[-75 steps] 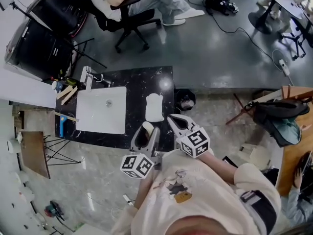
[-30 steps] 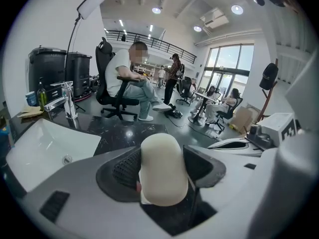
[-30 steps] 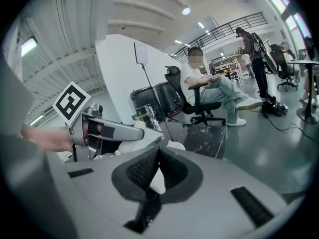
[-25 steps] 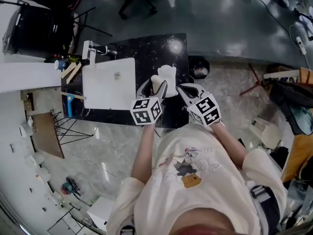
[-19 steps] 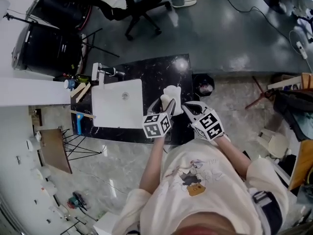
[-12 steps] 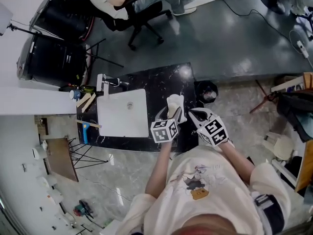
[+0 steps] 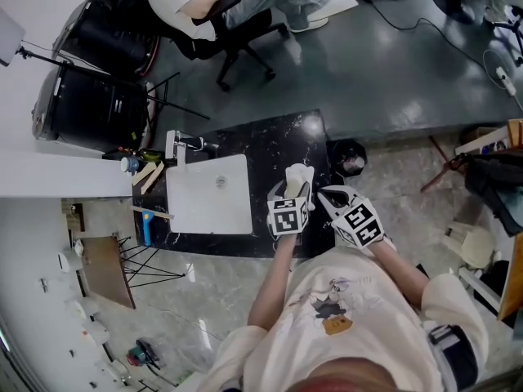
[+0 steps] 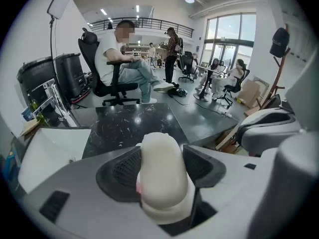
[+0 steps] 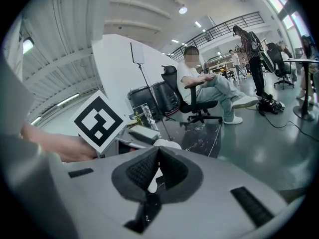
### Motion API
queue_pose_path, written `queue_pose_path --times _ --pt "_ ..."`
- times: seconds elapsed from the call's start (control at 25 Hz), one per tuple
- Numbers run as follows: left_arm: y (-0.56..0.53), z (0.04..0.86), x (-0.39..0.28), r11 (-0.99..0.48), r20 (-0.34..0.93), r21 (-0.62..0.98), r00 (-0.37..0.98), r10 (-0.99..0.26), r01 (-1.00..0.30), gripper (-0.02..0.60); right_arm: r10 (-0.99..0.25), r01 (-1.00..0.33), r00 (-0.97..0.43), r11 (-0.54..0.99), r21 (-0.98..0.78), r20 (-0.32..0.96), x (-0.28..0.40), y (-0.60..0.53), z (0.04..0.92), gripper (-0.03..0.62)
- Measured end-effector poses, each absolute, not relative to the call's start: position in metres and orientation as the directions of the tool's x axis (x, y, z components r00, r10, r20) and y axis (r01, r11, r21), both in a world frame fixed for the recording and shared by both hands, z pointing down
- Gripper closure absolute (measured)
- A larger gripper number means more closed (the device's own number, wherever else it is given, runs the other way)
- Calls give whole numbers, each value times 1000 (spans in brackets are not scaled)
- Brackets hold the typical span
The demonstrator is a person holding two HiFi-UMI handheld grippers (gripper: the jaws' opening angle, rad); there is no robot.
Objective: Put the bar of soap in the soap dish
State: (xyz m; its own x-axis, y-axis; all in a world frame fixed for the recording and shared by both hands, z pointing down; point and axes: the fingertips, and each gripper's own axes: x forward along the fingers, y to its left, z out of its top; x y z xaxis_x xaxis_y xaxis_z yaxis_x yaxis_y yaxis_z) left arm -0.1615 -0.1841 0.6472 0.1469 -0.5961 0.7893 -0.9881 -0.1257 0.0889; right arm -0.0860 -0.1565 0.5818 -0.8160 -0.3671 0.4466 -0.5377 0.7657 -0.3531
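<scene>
A cream bar of soap sits clamped between the dark pads of my left gripper. In the head view that gripper hangs over the near end of the white soap dish, which lies on the black marble counter. The gripper's cube hides most of the soap from above. My right gripper is just right of the dish, its jaws shut with nothing between them. A white curve of the dish shows beyond them.
A white sink with a faucet fills the counter's left half. Bottles and wooden sticks lie at its left end. A black bin stands to the right. A person sits in an office chair behind.
My left gripper has carried the soap from the counter's front edge rightward, until it hangs over the dish's near end. The right gripper stayed beside it. The head camera has shifted.
</scene>
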Motion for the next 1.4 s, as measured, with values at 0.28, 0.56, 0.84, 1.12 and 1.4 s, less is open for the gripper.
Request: queue_pose_path --times 0.28,0.56,0.84,1.12,1.4 --pt "-182 651 -158 -156 815 88 161 -557 -984 308 -359 -529 -821 773 -352 444 -89 -153 581 588" --pt "-176 648 -157 -175 817 70 157 -555 -982 308 -360 -529 -821 771 -354 442 -89 -152 578 588" --pt "-165 613 -173 -105 770 112 153 -620 -988 319 -359 -527 -824 772 -356 439 -89 -151 576 588" --pt "-153 573 -165 -103 708 166 191 -680 -981 365 -352 -516 -829 780 -353 434 -91 -151 574 588" --pt "-138 566 -166 -66 689 187 179 -702 -980 574 -356 -524 -826 770 -364 437 -92 -154 574 588"
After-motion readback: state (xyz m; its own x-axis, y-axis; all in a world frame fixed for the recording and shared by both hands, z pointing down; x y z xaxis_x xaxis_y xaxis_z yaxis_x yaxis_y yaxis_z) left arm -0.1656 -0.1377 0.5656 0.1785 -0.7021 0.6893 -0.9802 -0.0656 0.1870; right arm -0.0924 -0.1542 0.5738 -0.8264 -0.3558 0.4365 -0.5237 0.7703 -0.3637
